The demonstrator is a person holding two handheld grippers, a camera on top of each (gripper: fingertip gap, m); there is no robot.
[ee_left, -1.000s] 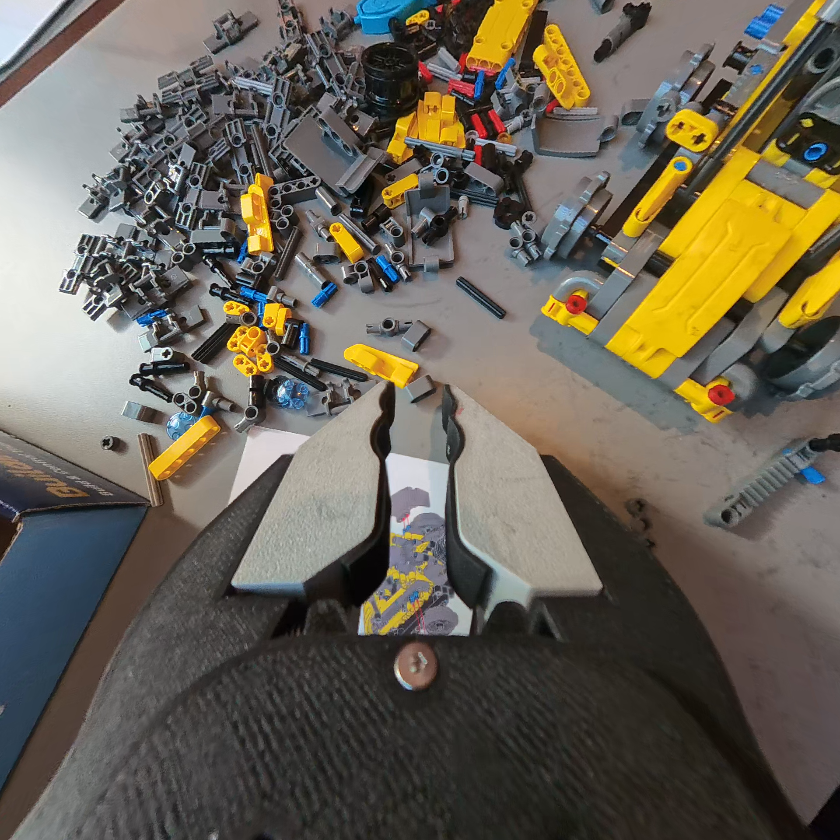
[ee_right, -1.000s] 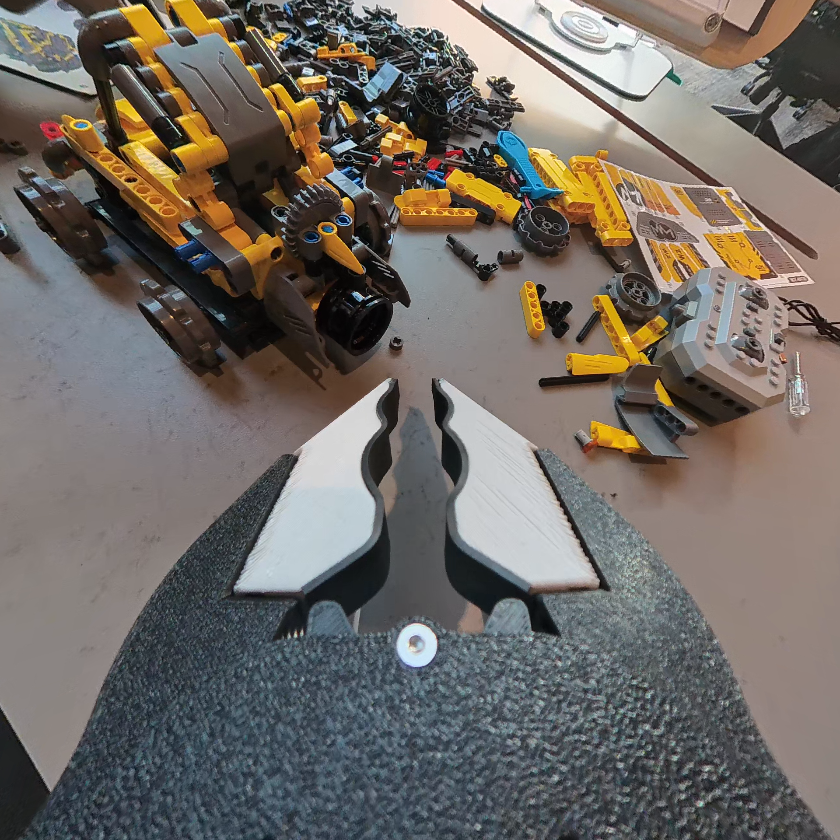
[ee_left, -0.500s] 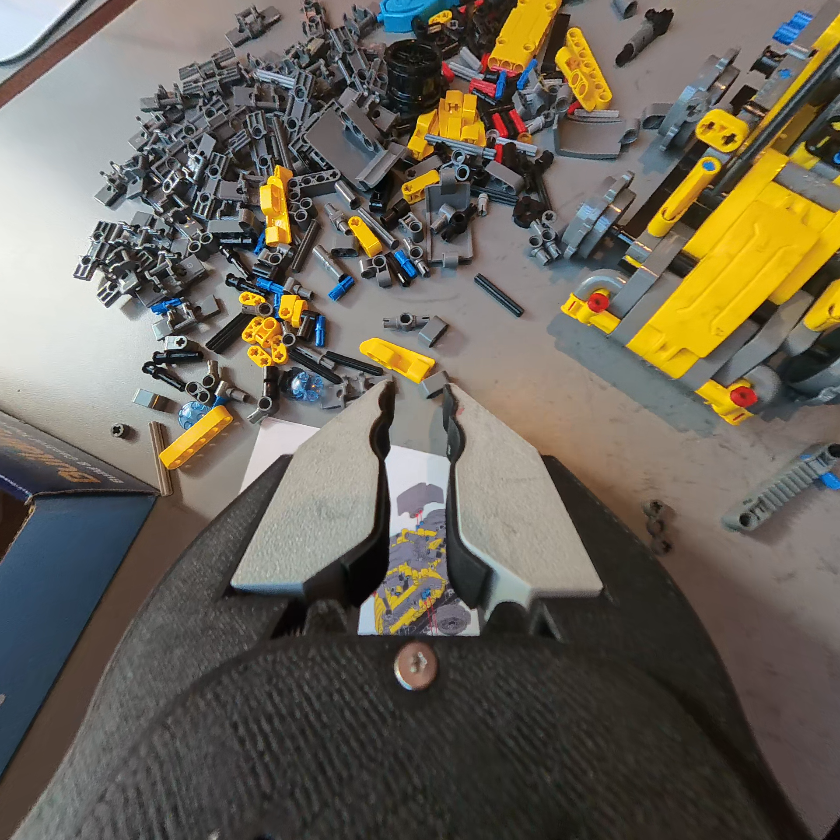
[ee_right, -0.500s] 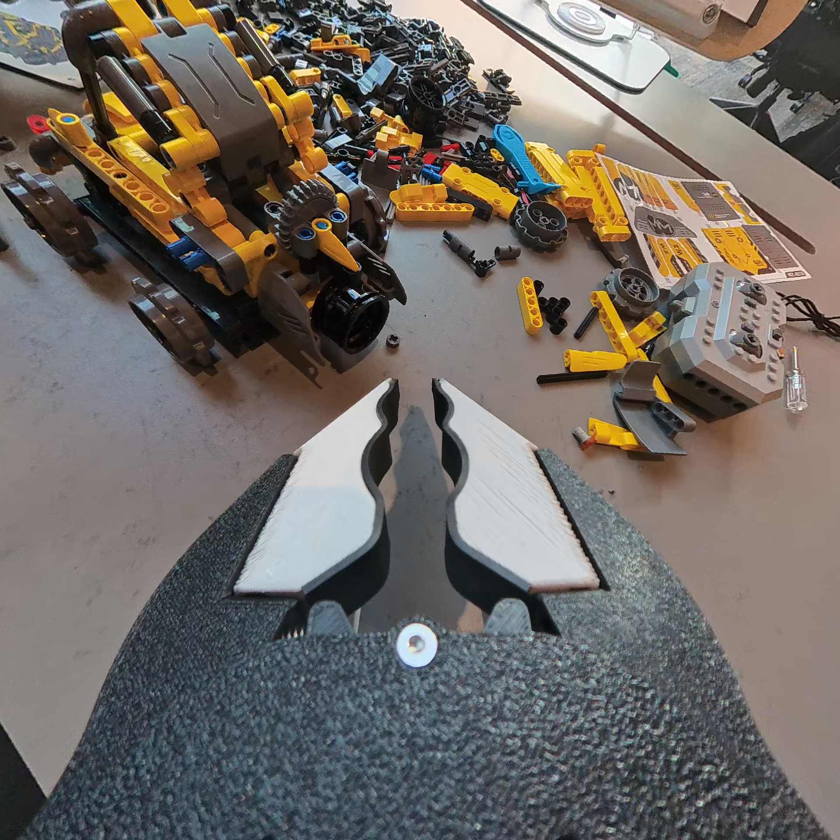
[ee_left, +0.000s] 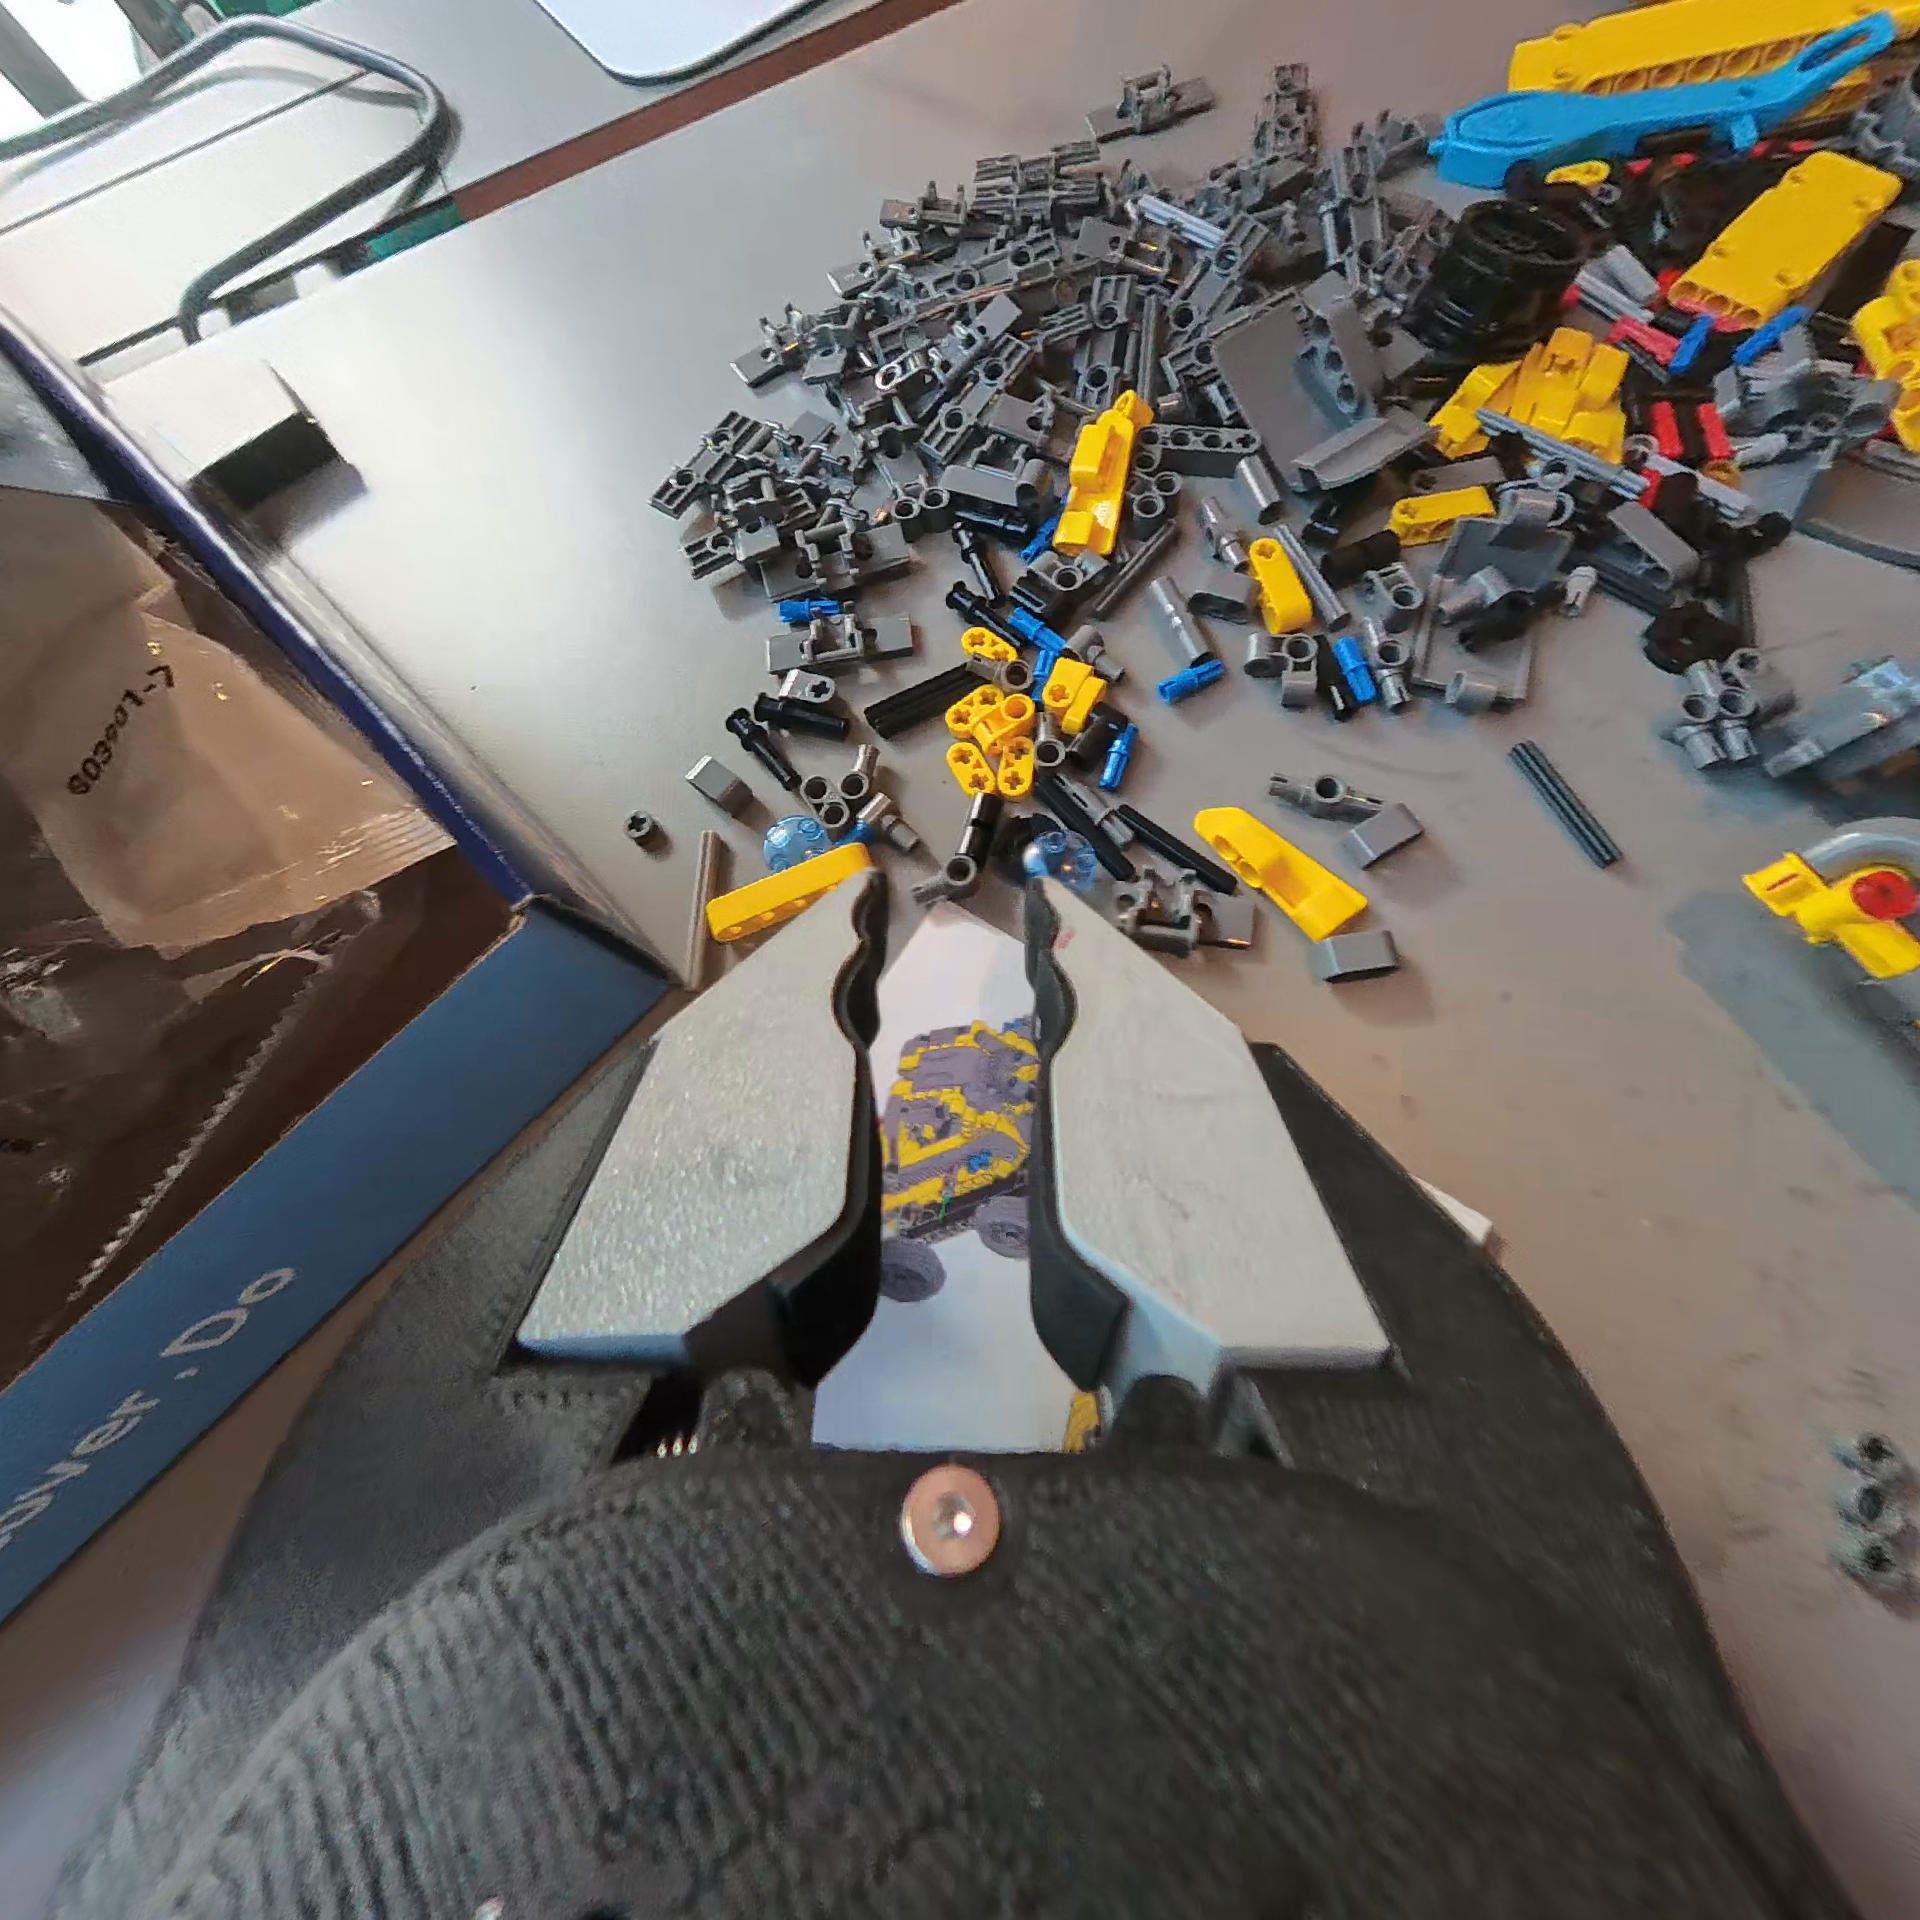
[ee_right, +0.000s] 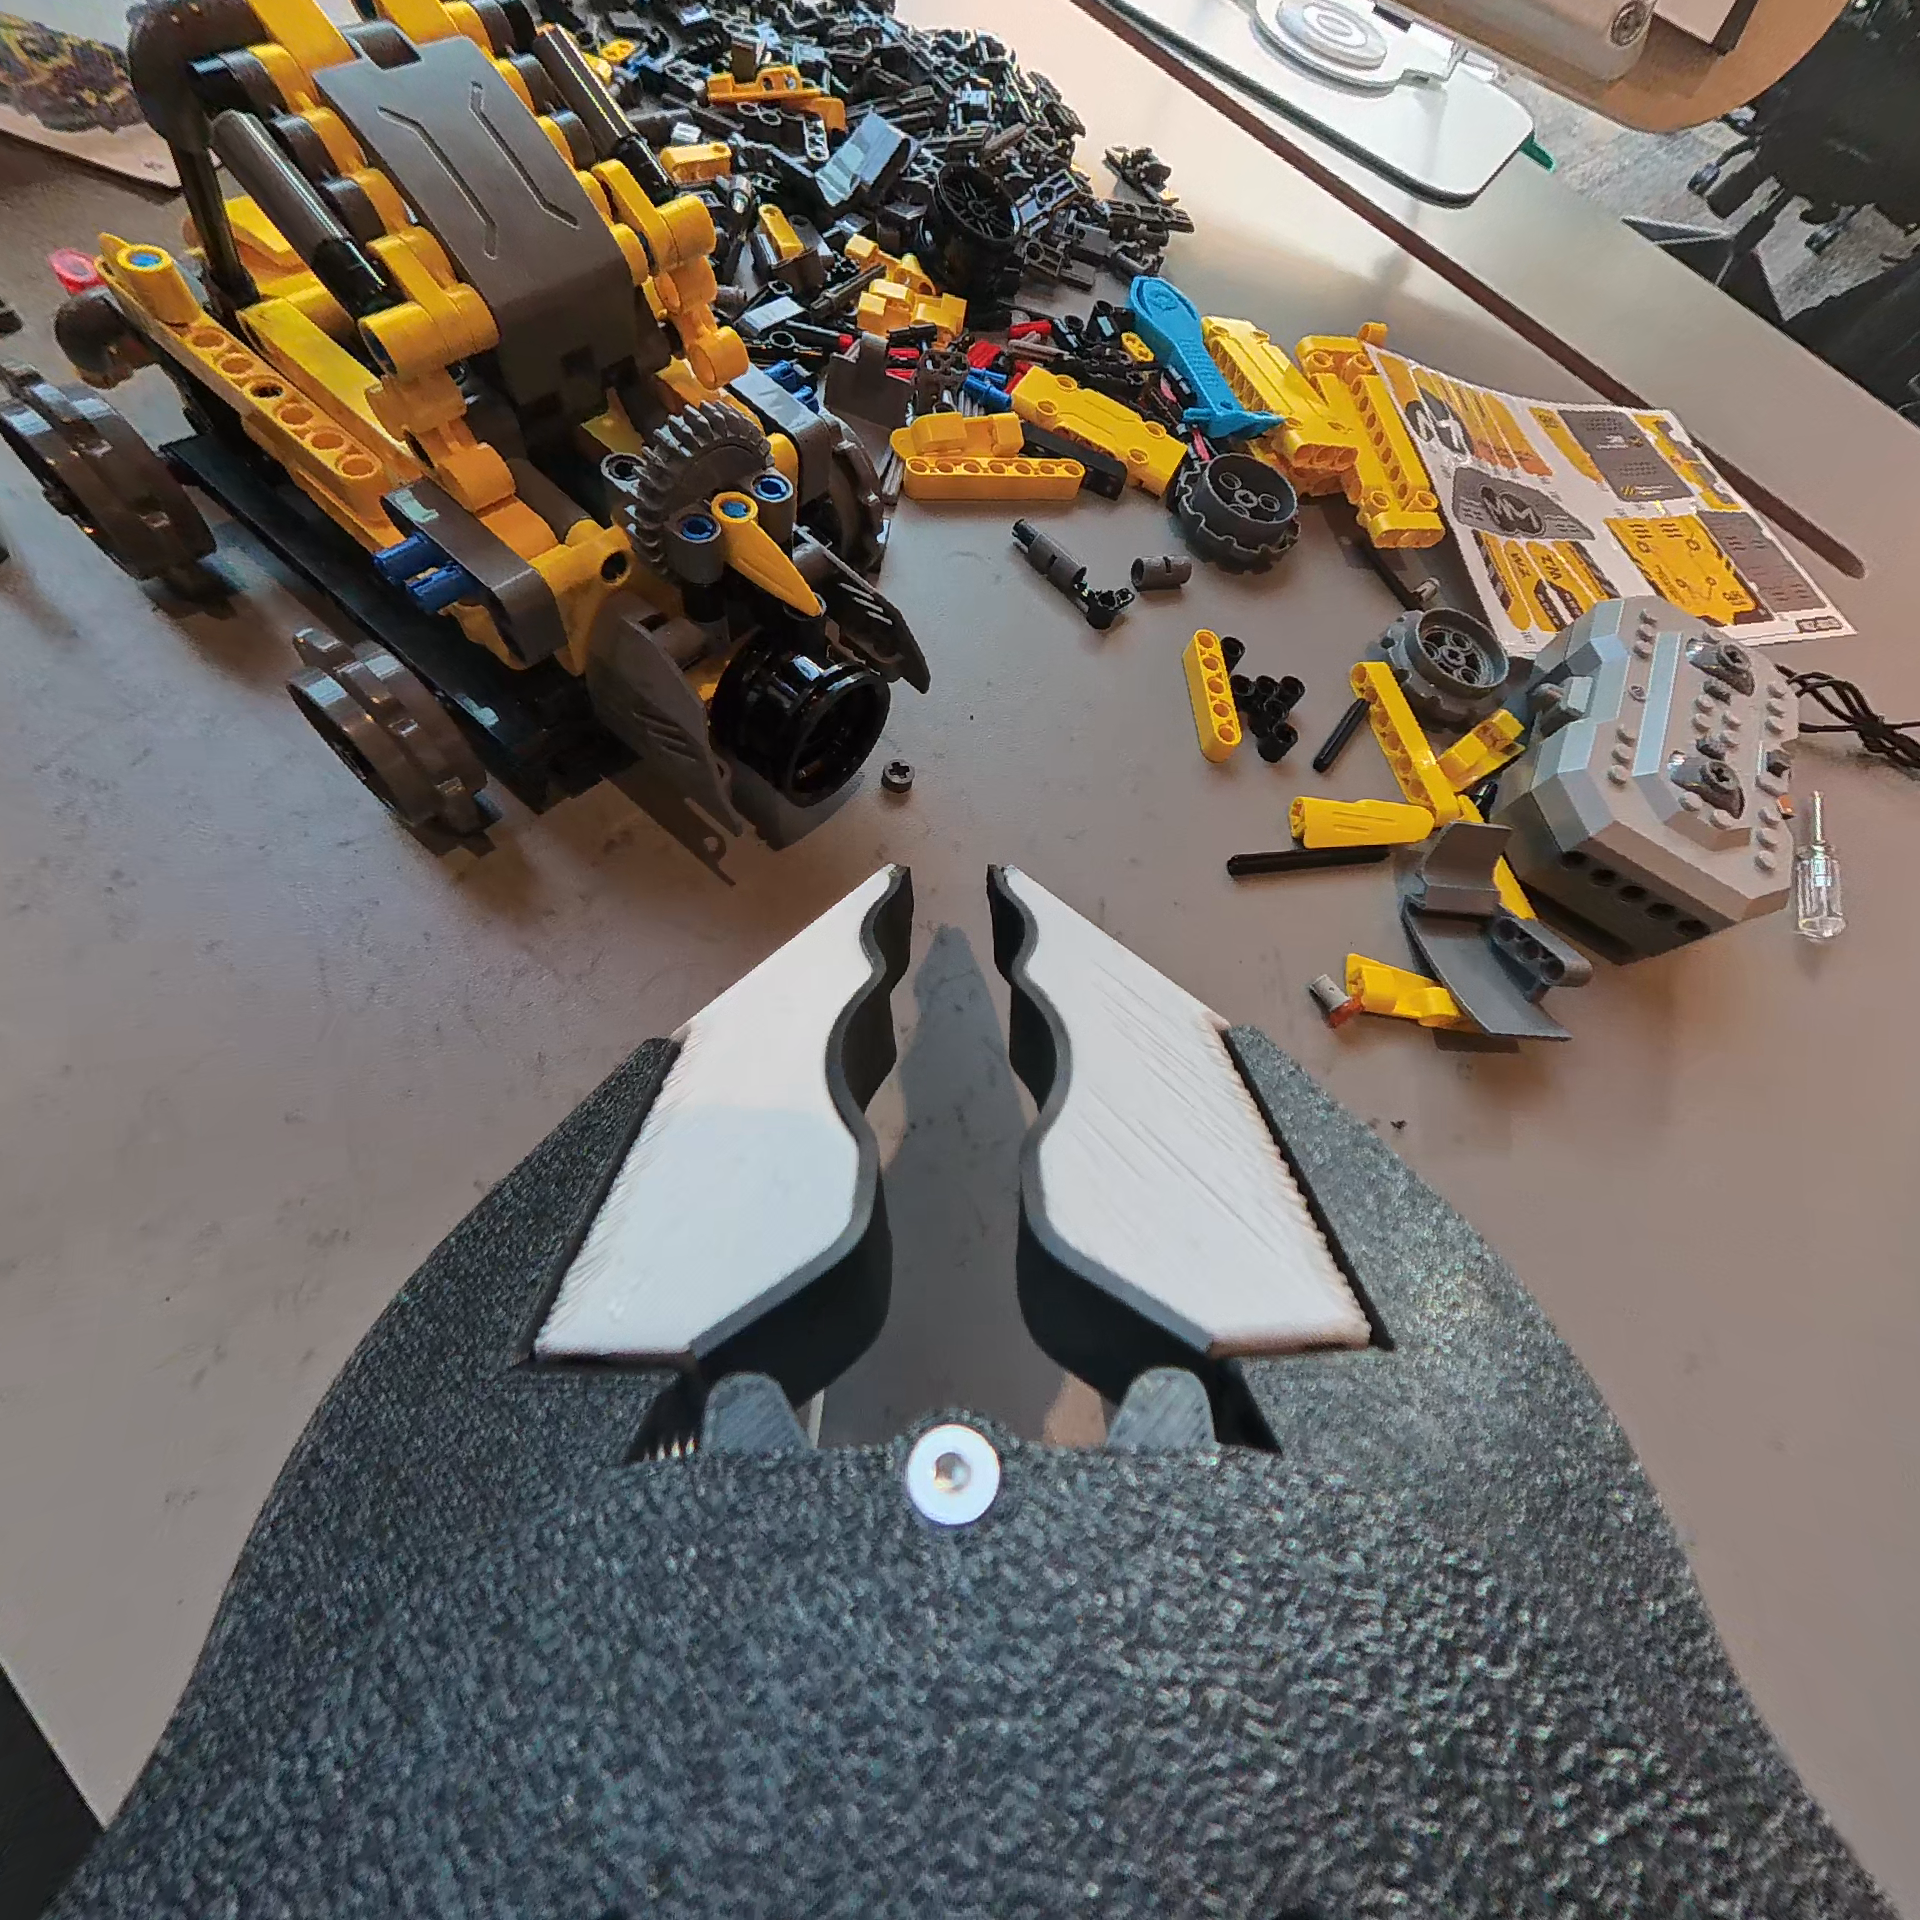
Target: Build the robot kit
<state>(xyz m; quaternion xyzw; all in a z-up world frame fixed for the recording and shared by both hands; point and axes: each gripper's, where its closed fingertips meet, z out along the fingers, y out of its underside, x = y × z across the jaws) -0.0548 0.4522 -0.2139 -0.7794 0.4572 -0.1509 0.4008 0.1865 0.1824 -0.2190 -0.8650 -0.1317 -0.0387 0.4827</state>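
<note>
Both the left gripper (ee_left: 953, 896) and right gripper (ee_right: 948, 883) (jaws parted, empty) hover over a brick-strewn grey table (ee_right: 260, 1039).

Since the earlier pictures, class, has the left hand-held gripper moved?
Yes. The left hand-held gripper has swung left: the blue box now fills much more of its view, while the yellow model has slid to the right edge.

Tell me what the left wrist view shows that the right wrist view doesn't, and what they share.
Left only: the left gripper, jaws open and empty over a printed instruction page, beside an open blue cardboard box.

Right only: the right gripper, jaws open and empty over bare table, a half-built yellow vehicle, a grey hub block, a sticker sheet.

Both: the loose parts pile and the blue separator tool.
</note>
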